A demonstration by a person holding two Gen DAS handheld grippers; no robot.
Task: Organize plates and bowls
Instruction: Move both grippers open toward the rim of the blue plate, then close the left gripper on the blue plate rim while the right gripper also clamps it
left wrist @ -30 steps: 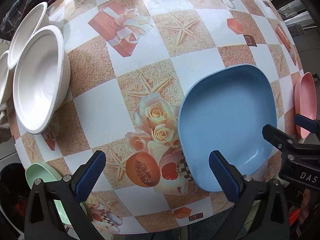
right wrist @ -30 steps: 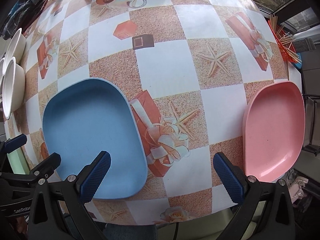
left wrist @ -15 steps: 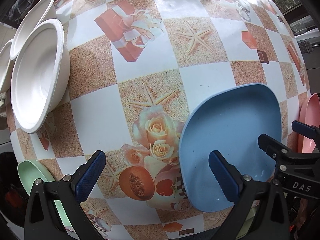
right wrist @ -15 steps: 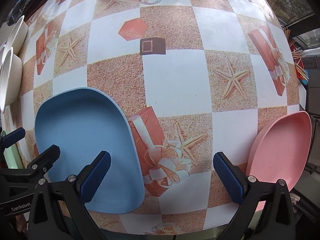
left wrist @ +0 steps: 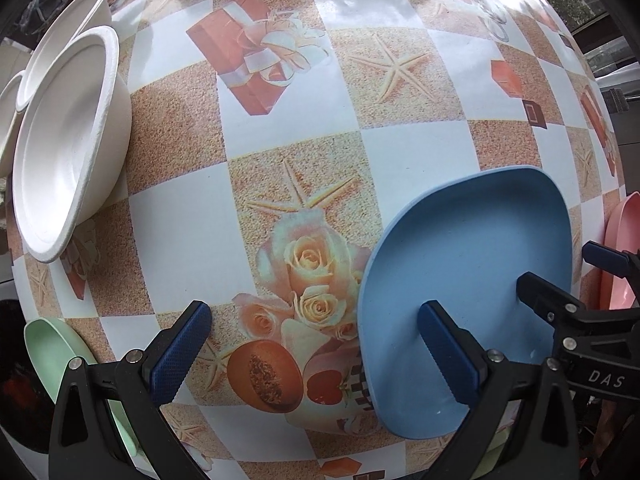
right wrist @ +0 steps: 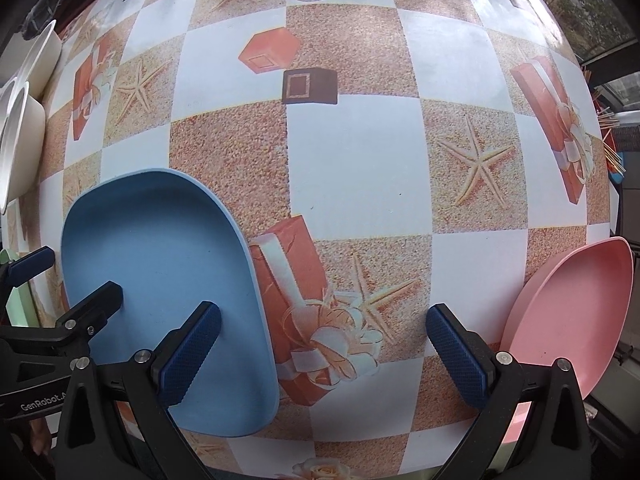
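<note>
Both claws gape wide and empty, the left claw and right claw flanking the rounded-square blue plastic plate at the counter's near edge, seemingly to lift it. Only the right view shows the pink plate whole; only the left, the green plate and white bowls.

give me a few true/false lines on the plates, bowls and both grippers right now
1. The left gripper is open and holds nothing. True.
2. The blue plate is stacked on the pink plate. False: they lie apart on the table.
3. The white bowls sit at the table's left edge. True.
4. The right gripper is shut on the pink plate. False: it is open, with the plate beside its right finger.
5. A green plate lies at the near left. True.
</note>
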